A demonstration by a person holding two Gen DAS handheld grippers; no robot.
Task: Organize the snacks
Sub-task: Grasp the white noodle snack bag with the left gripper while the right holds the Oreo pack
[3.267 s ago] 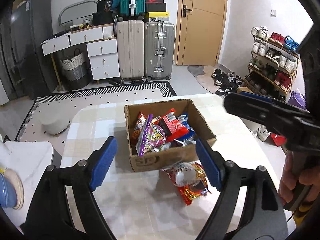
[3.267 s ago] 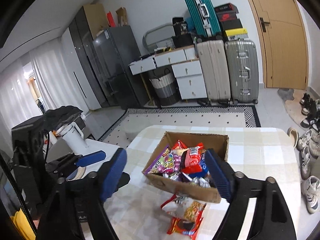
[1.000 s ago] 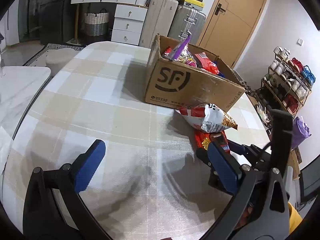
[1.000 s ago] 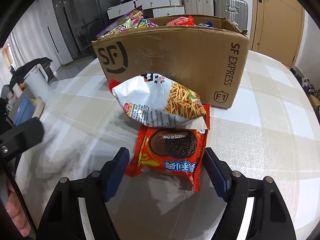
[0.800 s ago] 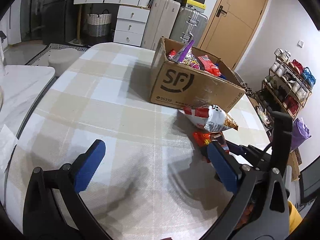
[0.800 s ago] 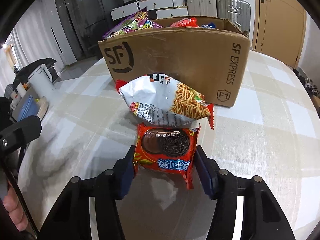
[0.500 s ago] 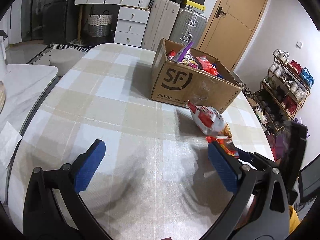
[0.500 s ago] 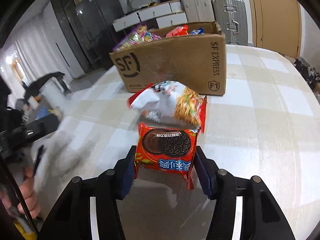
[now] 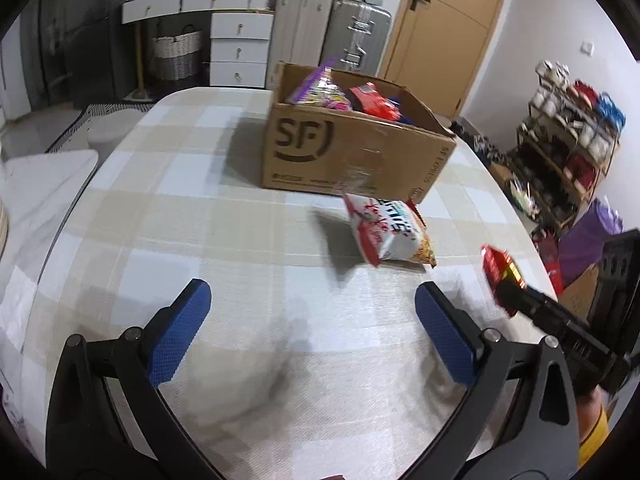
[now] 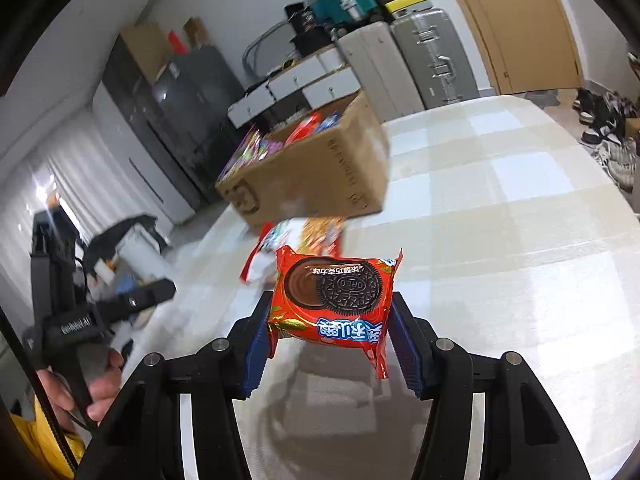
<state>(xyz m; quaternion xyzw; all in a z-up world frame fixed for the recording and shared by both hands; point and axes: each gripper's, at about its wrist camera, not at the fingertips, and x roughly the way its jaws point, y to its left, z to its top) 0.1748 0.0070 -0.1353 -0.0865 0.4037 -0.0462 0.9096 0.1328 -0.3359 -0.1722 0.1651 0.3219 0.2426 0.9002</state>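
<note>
My right gripper (image 10: pixel 332 340) is shut on a red Oreo cookie packet (image 10: pixel 336 300) and holds it above the checked table (image 10: pixel 500 280). The packet also shows at the right in the left wrist view (image 9: pixel 500 276). A white-and-red noodle snack bag (image 9: pixel 386 232) lies on the table in front of the SF cardboard box (image 9: pixel 348 156), which holds several snack packets. The bag (image 10: pixel 304 236) and box (image 10: pixel 316 176) are blurred in the right wrist view. My left gripper (image 9: pixel 312 330) is open and empty, low over the near table.
Suitcases (image 9: pixel 332 36) and white drawers (image 9: pixel 236 48) stand behind the table. A shoe rack (image 9: pixel 568 136) is at the right. A white surface (image 9: pixel 36 192) adjoins the table's left edge. The table's right edge (image 9: pixel 520 220) is close to the held packet.
My right gripper closed on the Oreo packet and lifted it off the table, tilting upward. The noodle bag stayed near the box. My left gripper pulled back slightly and stayed open.
</note>
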